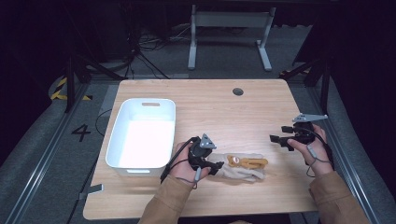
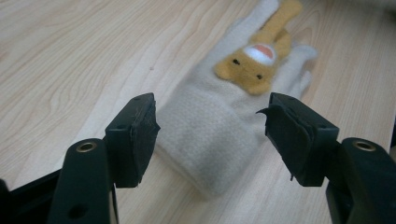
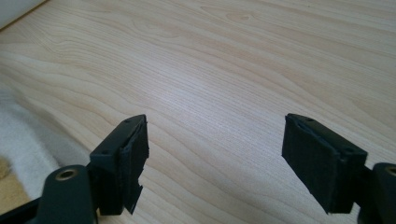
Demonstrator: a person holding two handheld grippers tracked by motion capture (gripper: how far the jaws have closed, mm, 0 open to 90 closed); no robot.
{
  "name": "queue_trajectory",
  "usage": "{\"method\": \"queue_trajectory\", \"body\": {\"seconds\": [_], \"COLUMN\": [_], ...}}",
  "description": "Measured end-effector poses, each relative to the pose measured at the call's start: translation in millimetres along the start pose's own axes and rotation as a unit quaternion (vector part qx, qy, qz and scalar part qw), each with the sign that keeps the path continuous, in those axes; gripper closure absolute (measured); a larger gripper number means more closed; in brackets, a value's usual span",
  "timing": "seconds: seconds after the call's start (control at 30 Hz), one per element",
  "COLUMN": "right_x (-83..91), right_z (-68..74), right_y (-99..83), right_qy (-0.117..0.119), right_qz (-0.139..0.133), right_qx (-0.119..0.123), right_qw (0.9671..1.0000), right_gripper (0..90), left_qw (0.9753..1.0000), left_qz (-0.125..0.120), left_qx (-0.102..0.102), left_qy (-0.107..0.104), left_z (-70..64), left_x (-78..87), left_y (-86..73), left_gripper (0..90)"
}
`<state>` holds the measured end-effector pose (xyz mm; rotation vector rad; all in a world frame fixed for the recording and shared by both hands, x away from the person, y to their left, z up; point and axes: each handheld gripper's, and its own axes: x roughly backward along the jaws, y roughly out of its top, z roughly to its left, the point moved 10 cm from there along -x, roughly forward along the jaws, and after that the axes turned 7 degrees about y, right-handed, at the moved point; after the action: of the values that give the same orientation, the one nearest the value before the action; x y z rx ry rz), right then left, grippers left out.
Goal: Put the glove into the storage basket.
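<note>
**Left claw straddling the glove cuff, right claw idle over bare wood**

I'm looking down on the wooden surface (image 1: 210,107) and my left claw (image 1: 215,168) sits at the near middle, right at the cuff end of a cream glove (image 1: 243,171). In the left gripper view the jaws stand apart, one on each side of the cuff, and I can't tell whether the pads touch the fabric; nothing is pinched. The glove (image 2: 219,126) lies flat on the wood with its fingers pointing right in the high view, and it carries a tan animal figure (image 2: 254,60) with a white and orange muzzle and two dark eyes, stretched along the fingers.

My right claw (image 1: 276,140) is over at the right side of the surface, well apart from the glove, pointing left. Its jaws are wide apart too, with bare wood grain between them in the right gripper view (image 3: 212,163). A strip of cream fabric (image 3: 23,140) shows at the left edge of that view.

A white bin (image 1: 116,149) stands at the left of the surface, just beside my left hand (image 1: 184,170), handle slot on its far wall. A small dark round hole (image 1: 238,91) sits near the far edge.
</note>
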<state>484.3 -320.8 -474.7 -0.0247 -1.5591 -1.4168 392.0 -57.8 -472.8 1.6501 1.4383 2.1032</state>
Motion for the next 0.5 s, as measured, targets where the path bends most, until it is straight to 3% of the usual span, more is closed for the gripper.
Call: {"method": "queue_trajectory", "body": {"seconds": [0.13, 0.23, 0.43, 0.5], "right_x": [-0.4, 0.3, -0.3, 0.2], "right_z": [1.5, 2.1, 4.9, 6.1], "right_y": [-0.1, 0.7, -2.4, -2.2], "right_qy": [0.003, 0.005, 0.017, 0.02], "right_qz": [0.002, -0.001, 0.006, 0.004], "right_qx": [0.006, 0.009, 0.012, 0.013], "right_qw": [1.0, 0.9999, 0.9998, 0.9997], "right_gripper": [24.1, 24.2, 26.1, 26.0], "left_qw": [0.9999, 0.9992, 0.9979, 0.9963], "left_qz": [0.007, 0.007, -0.003, -0.016], "left_qx": [0.002, -0.012, -0.041, -0.055], "left_qy": [-0.015, -0.038, -0.05, -0.064], "left_z": [-4.7, -9.2, -9.1, -8.6], "left_x": [-2.6, -3.8, -8.6, -11.7], "left_y": [2.3, 3.4, 4.5, 4.2], "left_gripper": [29.2, 24.5, 25.3, 25.4]}}
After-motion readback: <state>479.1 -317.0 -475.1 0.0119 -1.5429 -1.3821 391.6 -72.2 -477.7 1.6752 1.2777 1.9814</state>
